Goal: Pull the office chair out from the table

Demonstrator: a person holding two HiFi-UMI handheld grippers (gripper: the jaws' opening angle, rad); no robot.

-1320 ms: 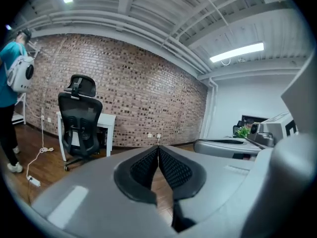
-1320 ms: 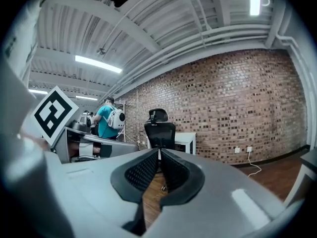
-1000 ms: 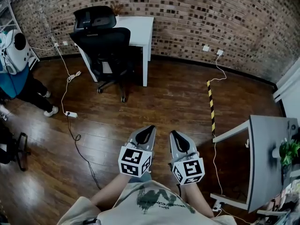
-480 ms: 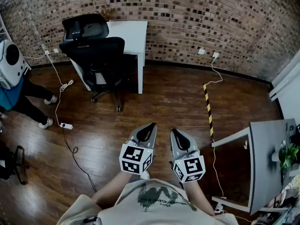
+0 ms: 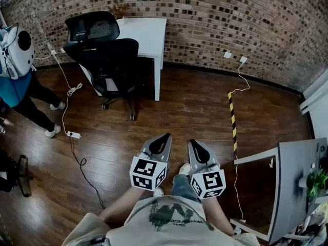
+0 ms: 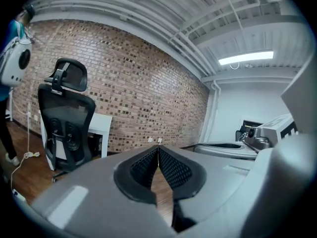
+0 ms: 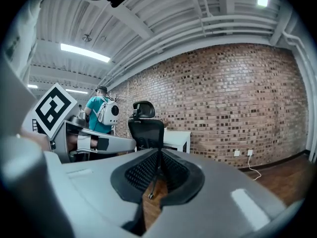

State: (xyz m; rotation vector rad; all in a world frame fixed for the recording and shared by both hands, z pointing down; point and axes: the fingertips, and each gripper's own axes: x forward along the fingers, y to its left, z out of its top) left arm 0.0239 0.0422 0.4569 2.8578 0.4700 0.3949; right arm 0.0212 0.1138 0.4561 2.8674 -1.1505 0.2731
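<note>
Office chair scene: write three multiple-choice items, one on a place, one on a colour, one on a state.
1. The office chair stands:
A) on top of the table
B) close up to the table
C) on its side in mid-floor

2. The table is:
A) black
B) red
C) white

3. The left hand-held gripper is:
A) shut and empty
B) wide open
C) clamped on the chair

Answers:
1 B, it stands upright right at the table.
2 C, its top and legs show white.
3 A, its jaws meet with nothing between them.

One office chair, two tables, two tongs, one bystander.
</note>
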